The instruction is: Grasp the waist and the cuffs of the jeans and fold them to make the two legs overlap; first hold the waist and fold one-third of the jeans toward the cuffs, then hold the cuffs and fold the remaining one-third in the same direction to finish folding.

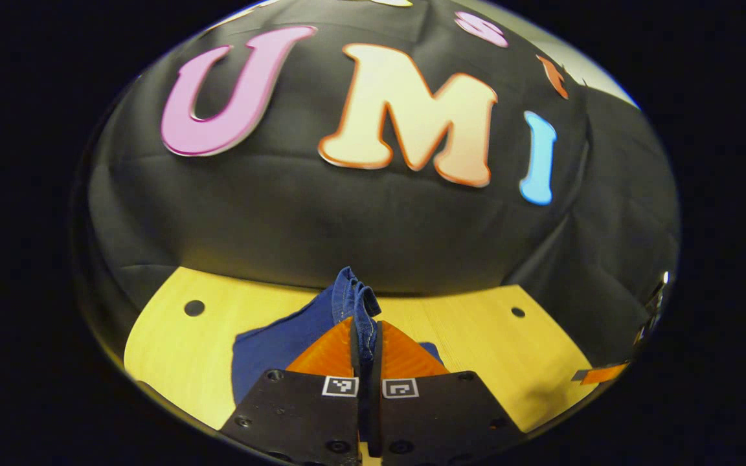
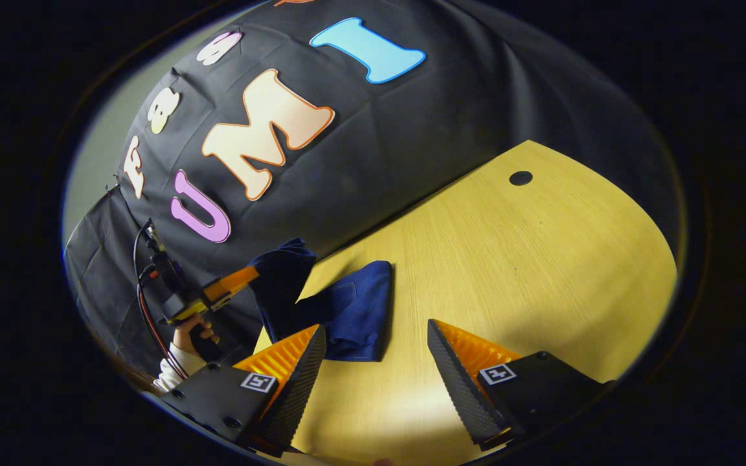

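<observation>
A: Starting on the left, what has the left gripper got?

B: Its two fingers are closed tight on a bunched edge of the jeans, with a seam sticking up between the tips. The rest of the cloth hangs down onto the table.

A: And seen from the other side?

B: In the right gripper view the left gripper holds one end of the jeans lifted near the booth wall, while the other end lies flat on the table. A hand grips its handle.

A: The right gripper?

B: The right gripper is wide open, holding nothing, just beside the flat part of the cloth.

A: So how should the fold go?

B: I'd judge this as a fold in progress. Carry the lifted edge across low and level, keep the grip firm, and use the free gripper to pin or catch the matching corner so the layers line up.

A: Any boxes or bins?

B: None that I can see; the jeans are on the bare table
</observation>
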Demonstrator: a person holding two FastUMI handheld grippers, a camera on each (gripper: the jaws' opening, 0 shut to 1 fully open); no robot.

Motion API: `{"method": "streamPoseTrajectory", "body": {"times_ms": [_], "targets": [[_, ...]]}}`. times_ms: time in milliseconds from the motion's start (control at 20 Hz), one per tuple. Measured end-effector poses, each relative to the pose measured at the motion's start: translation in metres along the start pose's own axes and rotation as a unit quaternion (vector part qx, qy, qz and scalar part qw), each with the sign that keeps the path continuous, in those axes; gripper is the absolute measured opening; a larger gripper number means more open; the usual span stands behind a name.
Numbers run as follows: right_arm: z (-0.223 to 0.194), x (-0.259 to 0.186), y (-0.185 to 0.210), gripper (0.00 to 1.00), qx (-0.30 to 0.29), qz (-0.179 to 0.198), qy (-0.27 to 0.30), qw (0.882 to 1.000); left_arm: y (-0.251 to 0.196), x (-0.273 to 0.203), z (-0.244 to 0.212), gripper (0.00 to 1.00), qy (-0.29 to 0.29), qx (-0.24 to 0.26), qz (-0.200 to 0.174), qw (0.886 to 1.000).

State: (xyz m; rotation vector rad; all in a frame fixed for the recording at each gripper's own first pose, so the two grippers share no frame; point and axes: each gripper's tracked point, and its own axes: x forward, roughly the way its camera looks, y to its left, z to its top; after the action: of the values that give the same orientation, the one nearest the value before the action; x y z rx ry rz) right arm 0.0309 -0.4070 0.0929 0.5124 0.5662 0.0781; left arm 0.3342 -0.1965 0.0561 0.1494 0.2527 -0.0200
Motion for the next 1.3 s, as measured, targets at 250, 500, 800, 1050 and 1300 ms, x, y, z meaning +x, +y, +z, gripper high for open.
{"method": "streamPoseTrajectory", "body": {"times_ms": [250, 500, 800, 1050, 1300], "targets": [[0.0, -0.004, -0.015, 0.98, -0.008, -0.003, 0.005, 1.0, -0.046, 0.009, -0.078, 0.0, 0.045, 0.045, -0.021, 0.998], [-0.009, -0.003, -0.011, 0.98, -0.012, 0.005, 0.023, 1.0, -0.067, 0.005, -0.153, 0.03, 0.108, 0.117, -0.046, 0.986], [-0.017, -0.009, 0.009, 0.98, -0.017, -0.002, 0.012, 1.0, -0.079, -0.047, -0.137, 0.89, 0.074, 0.123, -0.034, 0.989], [-0.031, -0.015, 0.04, 0.98, -0.015, -0.018, -0.012, 1.0, -0.042, -0.103, -0.113, 0.88, 0.049, 0.086, -0.018, 0.995], [-0.049, -0.032, 0.082, 0.98, -0.01, -0.015, -0.035, 0.999, 0.009, -0.149, -0.108, 0.88, 0.034, 0.053, 0.016, 0.998]]}}
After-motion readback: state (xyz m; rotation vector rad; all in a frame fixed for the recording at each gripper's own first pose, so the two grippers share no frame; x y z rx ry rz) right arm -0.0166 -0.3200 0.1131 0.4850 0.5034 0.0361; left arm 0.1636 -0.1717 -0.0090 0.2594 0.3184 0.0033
